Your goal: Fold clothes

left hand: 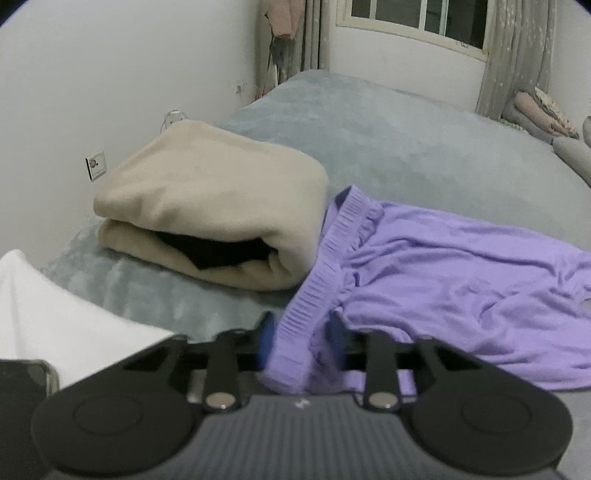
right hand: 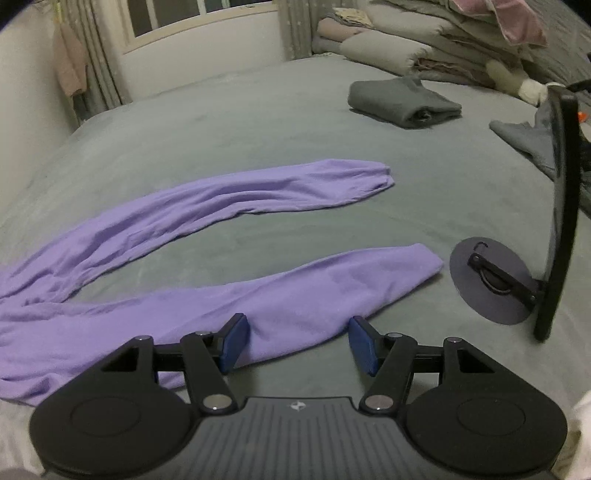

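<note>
- Left claw [left hand: 301, 341] at the bottom centre of the left wrist view, blue pads [left hand: 266, 338] set on either side of the elastic waistband of the purple trousers [left hand: 443, 266]; band bunched between them, pads part hidden by the cloth, so cannot tell whether actually pinched.
- Just beyond, rest of the waistband running up toward the frame's centre, trousers' seat spread to the right over the grey bed cover [left hand: 406, 140].
- Left of the waistband and touching it, a folded beige garment [left hand: 207, 195] with a dark layer showing in its fold.
- Lower left corner: white cloth [left hand: 55, 314] and the edge of a phone [left hand: 26, 384].
- Upper part: white wall with a socket [left hand: 96, 164], curtains and a window [left hand: 417, 18].
- Right claw [right hand: 299, 341] at the bottom centre of the right wrist view, spread wide, holding nothing, blue pads [right hand: 234, 341] straddling the near trouser leg lying flat beneath.
- Both purple legs stretched from the left edge toward the right, apart from each other, far leg ending at mid-frame.
- Right of the near cuff, a phone stand [right hand: 491, 280] with a round base, dark device held upright.
- Upper right: folded grey garment [right hand: 402, 101], loose grey cloth [right hand: 521, 140] behind the stand, stacked bedding [right hand: 424, 33] in the corner.
</note>
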The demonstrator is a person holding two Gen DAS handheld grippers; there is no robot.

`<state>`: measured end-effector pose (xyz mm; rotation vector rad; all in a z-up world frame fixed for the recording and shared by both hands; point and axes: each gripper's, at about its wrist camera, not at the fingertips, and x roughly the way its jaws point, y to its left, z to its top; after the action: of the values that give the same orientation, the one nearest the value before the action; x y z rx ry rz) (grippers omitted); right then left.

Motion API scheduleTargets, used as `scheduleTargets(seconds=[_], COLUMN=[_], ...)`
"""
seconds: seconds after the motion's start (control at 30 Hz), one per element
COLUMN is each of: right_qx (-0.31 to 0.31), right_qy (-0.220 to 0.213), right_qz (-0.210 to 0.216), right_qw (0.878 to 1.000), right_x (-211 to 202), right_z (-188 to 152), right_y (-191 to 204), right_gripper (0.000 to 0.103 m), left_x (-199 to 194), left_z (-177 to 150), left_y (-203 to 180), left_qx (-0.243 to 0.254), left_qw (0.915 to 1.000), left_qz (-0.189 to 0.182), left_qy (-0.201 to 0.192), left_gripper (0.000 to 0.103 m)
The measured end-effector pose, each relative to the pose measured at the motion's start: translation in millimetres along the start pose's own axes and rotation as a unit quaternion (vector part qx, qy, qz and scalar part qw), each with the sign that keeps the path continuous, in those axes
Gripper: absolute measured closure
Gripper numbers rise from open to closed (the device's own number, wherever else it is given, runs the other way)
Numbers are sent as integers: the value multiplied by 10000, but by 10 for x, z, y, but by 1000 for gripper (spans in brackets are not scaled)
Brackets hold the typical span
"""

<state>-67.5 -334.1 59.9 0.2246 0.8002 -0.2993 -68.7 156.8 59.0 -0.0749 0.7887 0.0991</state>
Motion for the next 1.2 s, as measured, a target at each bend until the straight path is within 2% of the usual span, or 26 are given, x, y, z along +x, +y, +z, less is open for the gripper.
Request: scheduleTargets(seconds=[0.03, 0.07, 0.1, 0.27, 0.47, 0.67, 0.8, 1.03, 1.1, 1.17, 1.2], right_qx=[-194, -322, -451, -786, -1106, -925, -997, -1546, -1702, -1820, -1742], right_qy=[-25, -52, -78, -783, -1717, -1319, -1554, -1747, -1802, -1825, -1725], right_qz=[-95, -155, -215, -460, -745, -798, -1220, -1368, -1409, -1352, -965], right_qw=[9998, 9993, 9987, 9928, 9761, 9837, 9752, 9627, 9585, 9567, 9647], right_x=[6, 1, -5, -242, -566, -543, -605, -619, -624, -628, -631], right_z=[-9, -13, -17, -14, -10, -96, -99, -181, -204, -224, -219], right_y=[47, 82, 117, 185, 241, 119, 86, 314, 379, 444, 476], right_gripper=[61, 86, 97, 98, 98, 98, 98, 95, 83, 71, 67], left_x=[8, 16, 24, -80, -204, -158, -156, -224, -292, -307, -313], left_z=[-6, -12, -18, 12, 62, 47, 40, 45, 59, 68, 72], left_y=[4, 9, 13, 172, 255, 183, 159, 125, 101, 43, 13], left_qx=[-8, -17, -25, -311, -438, -271, -246, -235, -184, -156, -144], left_qw=[10000, 10000, 9999, 9995, 9988, 9993, 9993, 9990, 9988, 9980, 9974], left_qz=[45, 90, 135, 35, -154, -227, -270, -292, -186, -391, -502], left_qy=[10, 20, 30, -66, -178, -76, -72, -230, -421, -473, -495], left_gripper=[87, 91, 93, 97, 97, 97, 96, 94, 93, 92, 91])
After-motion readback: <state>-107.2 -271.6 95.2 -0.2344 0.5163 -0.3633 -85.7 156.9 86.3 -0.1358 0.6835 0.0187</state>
